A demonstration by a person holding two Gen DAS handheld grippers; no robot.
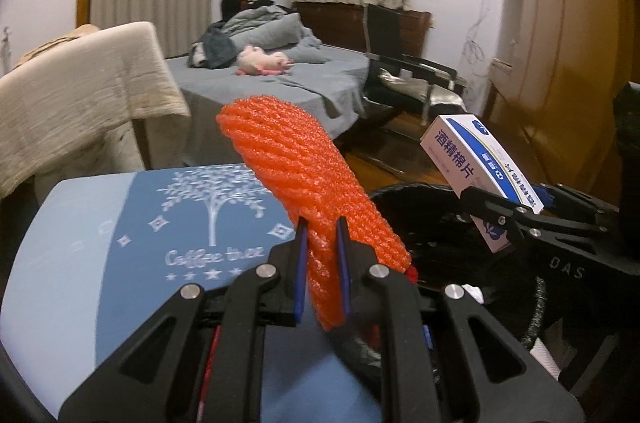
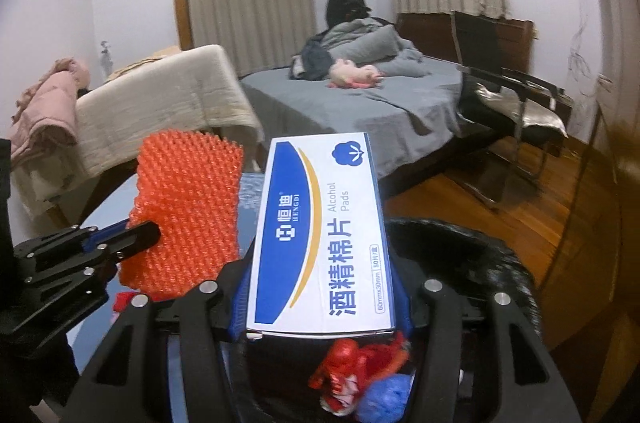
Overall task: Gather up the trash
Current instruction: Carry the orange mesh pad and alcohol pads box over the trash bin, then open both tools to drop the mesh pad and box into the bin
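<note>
My left gripper [image 1: 322,263] pinches an orange foam fruit net [image 1: 296,179] over the round blue table [image 1: 80,263]. To its right, my right gripper [image 2: 320,307] clamps a white-and-blue cardboard alcohol-pad box [image 2: 320,239] above the black-lined trash bin [image 2: 480,247] holding red and blue wrappers [image 2: 360,375].

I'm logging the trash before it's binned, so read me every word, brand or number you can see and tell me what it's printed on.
"酒精棉片": white and blue box held in the right gripper.
"恒迪 HENGDI": same box.
"Alcohol Pads": same box.
"60mm×30mm" and "50片/盒": same box, small, only roughly legible.
"Coffee tree": blue tablecloth, under a tree drawing.
"DAS": right gripper body, left wrist view.
Orange foam net in the left gripper: no text.
</note>
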